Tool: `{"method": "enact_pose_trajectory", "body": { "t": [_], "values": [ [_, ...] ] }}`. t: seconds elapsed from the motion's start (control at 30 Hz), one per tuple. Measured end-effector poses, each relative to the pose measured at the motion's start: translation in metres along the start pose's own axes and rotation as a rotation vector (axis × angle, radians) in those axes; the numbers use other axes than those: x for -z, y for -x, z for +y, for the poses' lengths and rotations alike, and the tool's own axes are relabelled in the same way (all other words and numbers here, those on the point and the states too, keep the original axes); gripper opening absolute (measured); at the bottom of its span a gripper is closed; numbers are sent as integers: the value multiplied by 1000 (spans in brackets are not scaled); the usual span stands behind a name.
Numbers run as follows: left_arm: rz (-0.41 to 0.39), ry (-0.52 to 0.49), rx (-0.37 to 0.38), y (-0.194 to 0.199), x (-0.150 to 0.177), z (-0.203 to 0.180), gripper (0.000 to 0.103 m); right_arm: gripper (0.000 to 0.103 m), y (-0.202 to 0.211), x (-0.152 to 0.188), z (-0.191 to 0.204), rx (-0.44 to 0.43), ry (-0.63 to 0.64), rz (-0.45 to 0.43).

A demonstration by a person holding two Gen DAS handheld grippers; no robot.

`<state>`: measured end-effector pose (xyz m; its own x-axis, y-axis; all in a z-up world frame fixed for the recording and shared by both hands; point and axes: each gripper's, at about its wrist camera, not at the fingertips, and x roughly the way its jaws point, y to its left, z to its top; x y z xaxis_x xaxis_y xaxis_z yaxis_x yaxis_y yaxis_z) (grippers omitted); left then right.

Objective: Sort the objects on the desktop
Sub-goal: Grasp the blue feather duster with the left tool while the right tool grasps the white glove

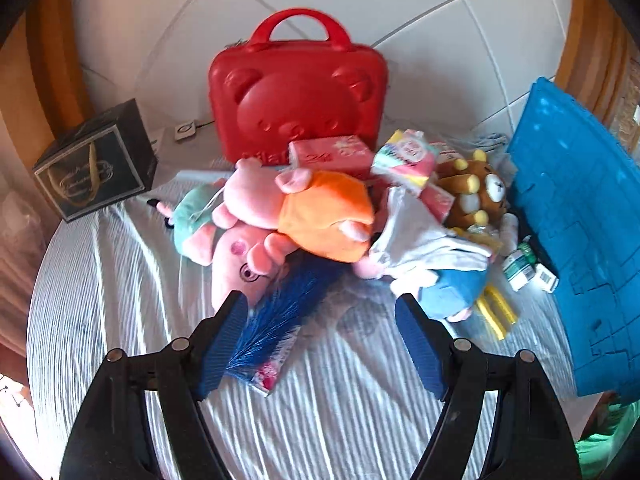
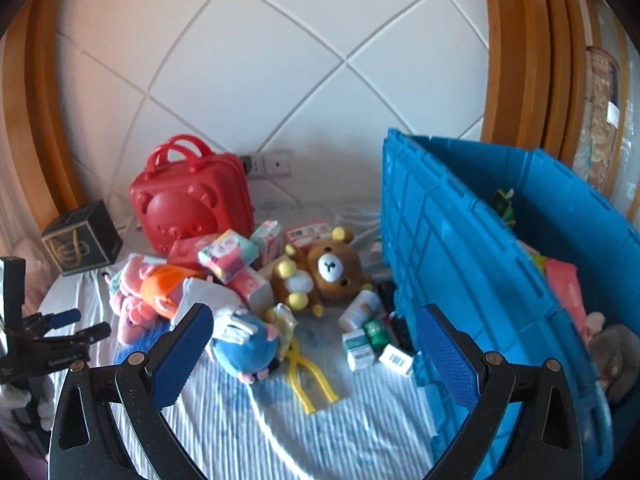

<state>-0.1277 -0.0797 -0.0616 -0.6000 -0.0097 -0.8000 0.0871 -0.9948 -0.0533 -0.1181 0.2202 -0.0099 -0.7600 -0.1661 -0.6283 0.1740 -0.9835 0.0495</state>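
The left gripper [image 1: 322, 312] hangs spread wide and empty over the striped cloth [image 1: 120, 300], its left finger just beside a blue bristle brush [image 1: 288, 304]. The right gripper [image 2: 314, 332] is likewise wide and empty. The toy pile [image 1: 304, 216] lies in front of the red bear case [image 1: 298, 96]; the blue crate [image 2: 480, 260] stands to the case's right.

Left tongs [image 1: 322, 312] agape; right tongs [image 2: 314, 322] agape

A white ribbed bedsheet [image 2: 328, 432] carries a heap of plush toys, a red bear-faced plastic case [image 1: 298, 92], a black gift box [image 1: 96, 160], yellow plastic tongs [image 2: 308, 376], small medicine boxes [image 2: 366, 346] and a blue plastic crate [image 2: 472, 264].
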Motion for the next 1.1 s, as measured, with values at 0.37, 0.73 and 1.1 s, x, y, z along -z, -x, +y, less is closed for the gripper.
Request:
{"method": "enact_pose_trajectory", "body": {
  "t": [0.37,0.73,1.1],
  "values": [
    [206,35,-81,-107,51,60,76,103,-117,40,15,-48,6,277],
    [243,36,-103,-157,57,77,96,103,-182,53,41,-104,93,407],
    [225,69,-78,-146,66,74,85,103,-232,51,105,-187,287,410]
  ]
}}
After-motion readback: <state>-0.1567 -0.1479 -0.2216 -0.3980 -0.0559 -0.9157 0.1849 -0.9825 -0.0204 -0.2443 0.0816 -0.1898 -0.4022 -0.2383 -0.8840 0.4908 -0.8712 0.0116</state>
